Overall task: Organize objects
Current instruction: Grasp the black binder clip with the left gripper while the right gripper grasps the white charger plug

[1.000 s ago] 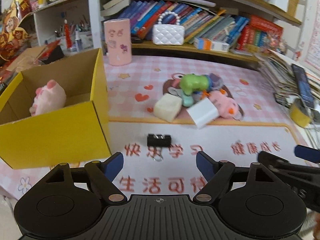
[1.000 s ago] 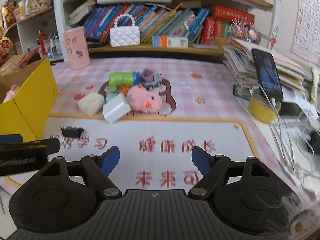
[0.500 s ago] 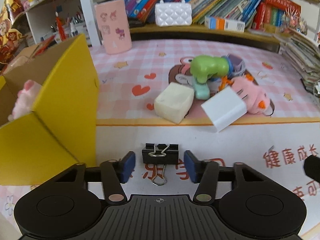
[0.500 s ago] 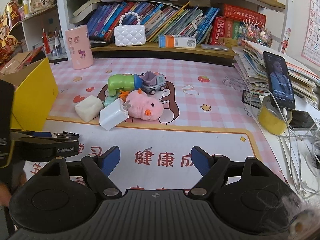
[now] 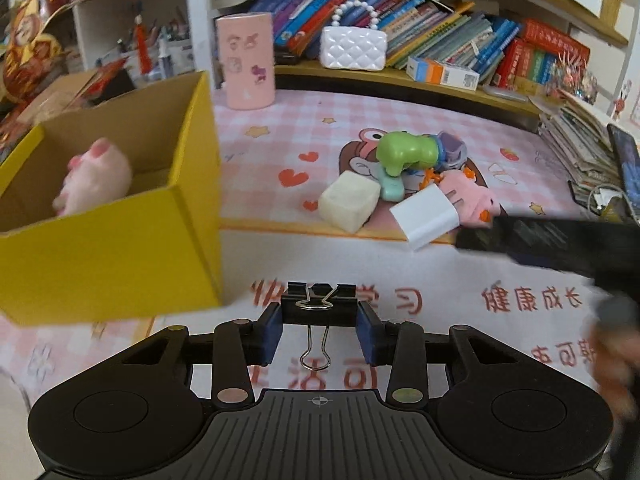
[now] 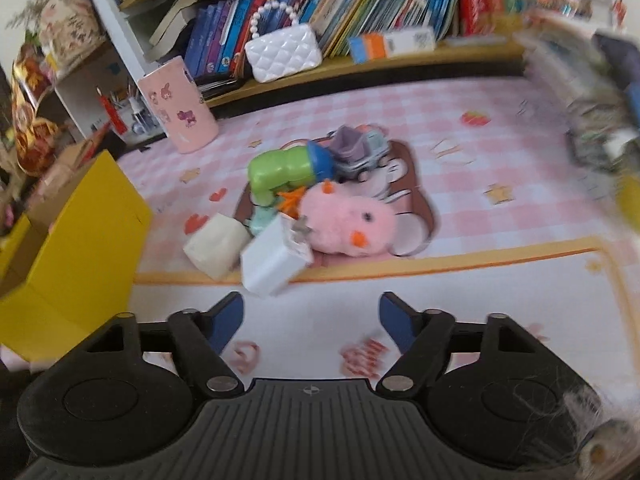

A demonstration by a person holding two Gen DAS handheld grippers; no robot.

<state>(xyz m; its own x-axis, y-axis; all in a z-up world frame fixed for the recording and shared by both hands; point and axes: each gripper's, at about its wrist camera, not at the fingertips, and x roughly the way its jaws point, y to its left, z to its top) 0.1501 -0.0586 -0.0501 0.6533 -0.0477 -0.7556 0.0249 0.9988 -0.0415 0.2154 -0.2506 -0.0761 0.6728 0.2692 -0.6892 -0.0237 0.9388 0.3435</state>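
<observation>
My left gripper (image 5: 319,334) is shut on a black binder clip (image 5: 318,307), held just above the mat to the right of the yellow box (image 5: 108,252). A pink plush (image 5: 94,178) lies inside the box. My right gripper (image 6: 311,318) is open and empty, in front of a toy pile: white charger block (image 6: 276,258), cream block (image 6: 216,246), pink plush pig (image 6: 346,226), green toy (image 6: 280,170) and a small toy truck (image 6: 358,152). The pile also shows in the left wrist view, with the charger (image 5: 425,216) nearest. The right gripper's fingers cross the left view's right side, blurred.
A pink cup (image 5: 246,66) and a white quilted purse (image 5: 354,48) stand by the bookshelf at the back. A stack of papers with a phone (image 5: 624,160) lies at the right. The yellow box (image 6: 76,236) is left of the right gripper.
My left gripper closed on the binder clip and lifted it slightly. My right gripper moved forward and left toward the toy pile, still open.
</observation>
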